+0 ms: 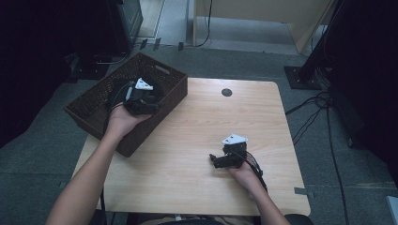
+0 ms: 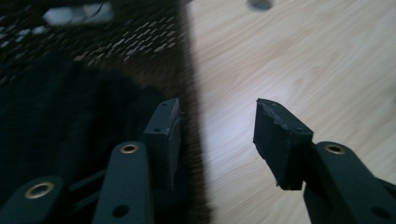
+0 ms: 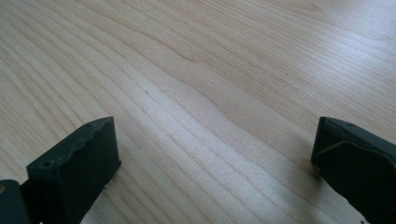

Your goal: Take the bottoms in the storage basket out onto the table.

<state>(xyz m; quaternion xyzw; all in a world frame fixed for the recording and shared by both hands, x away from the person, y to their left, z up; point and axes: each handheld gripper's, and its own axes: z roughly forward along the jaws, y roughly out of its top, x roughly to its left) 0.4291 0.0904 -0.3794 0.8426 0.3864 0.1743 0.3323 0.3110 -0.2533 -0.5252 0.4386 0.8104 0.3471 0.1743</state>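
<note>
Hovering at the near right wall of the woven brown basket [image 1: 172,75], the left gripper [image 2: 217,133] is seen with its jaws about half open. Only the basket's wall and the pale wooden table [image 1: 197,126] can be made out in the gap, and nothing is seen pressed by the pads. A dark cloth [image 2: 70,116] is bundled inside the basket, just beside the inner jaw; whether a fold of it is caught there cannot be told. The right gripper [image 3: 215,149] is held low over bare tabletop, well apart from the basket, its jaws spread wide and empty. The cloth's removal from the basket is judged to be the step in hand. Next, a firm closure on the cloth is called for, then a lift clear of the rim.
</note>
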